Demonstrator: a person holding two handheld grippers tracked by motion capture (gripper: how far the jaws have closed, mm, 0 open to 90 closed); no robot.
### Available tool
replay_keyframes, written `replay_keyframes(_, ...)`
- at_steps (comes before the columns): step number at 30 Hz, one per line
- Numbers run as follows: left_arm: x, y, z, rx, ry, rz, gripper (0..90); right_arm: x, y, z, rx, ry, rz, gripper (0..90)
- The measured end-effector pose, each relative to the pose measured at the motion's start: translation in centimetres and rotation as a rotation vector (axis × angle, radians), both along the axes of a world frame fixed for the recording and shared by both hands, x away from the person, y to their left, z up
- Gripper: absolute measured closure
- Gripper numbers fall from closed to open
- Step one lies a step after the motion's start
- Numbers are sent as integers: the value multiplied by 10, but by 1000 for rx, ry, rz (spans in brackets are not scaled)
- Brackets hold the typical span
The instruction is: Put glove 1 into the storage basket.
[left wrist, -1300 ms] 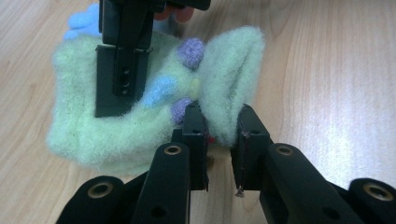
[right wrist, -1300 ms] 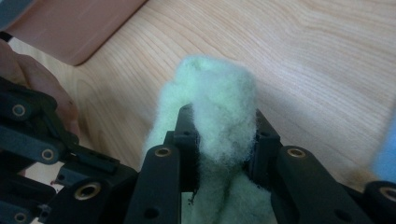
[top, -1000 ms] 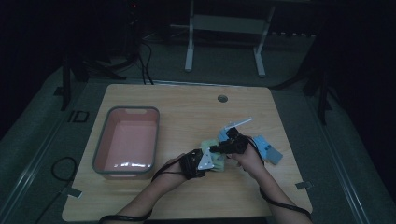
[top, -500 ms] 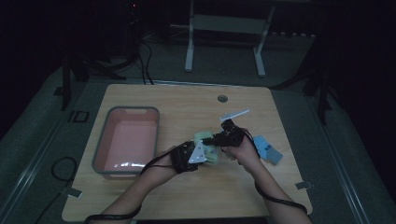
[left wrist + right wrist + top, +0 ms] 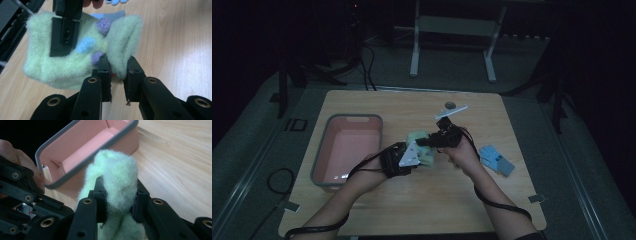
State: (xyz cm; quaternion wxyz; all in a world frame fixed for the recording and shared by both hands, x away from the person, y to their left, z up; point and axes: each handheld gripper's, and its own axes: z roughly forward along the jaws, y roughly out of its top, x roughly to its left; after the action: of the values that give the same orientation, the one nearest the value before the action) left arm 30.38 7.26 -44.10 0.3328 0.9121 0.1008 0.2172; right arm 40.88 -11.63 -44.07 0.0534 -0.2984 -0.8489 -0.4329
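sock [image 5: 421,148] pinched by both my grippers, left [image 5: 408,159] and right [image 5: 436,141] | bin [image 5: 346,150] lies left of frame | left hand nearer

Right claw [image 5: 119,202] clamped on a fluffy pale-green fabric piece [image 5: 117,172], which bunches up between the two black jaws and bulges above them. Pink bin [image 5: 82,152] with grey rim sits behind on the wooden bench [image 5: 175,165], its near corner just beyond the fabric. Other claw [image 5: 22,195] at lower left, with a hand [image 5: 15,152] on it.
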Motion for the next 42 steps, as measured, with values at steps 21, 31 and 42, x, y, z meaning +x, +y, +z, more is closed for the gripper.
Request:
replay_keyframes(21, -10, 77, 15, 22, -1, 79, 784, 1, 88, 21, -15, -34, 78, 715)
replay_keyframes(31, -20, 122, 13, 43, 14, 141, 787, -1, 140, 14, 1, -12, 118, 715)
replay_keyframes(42, -29, 168, 1, 73, 66, 206, 787, -5, 200, 2, -14, -3, 187, 717)
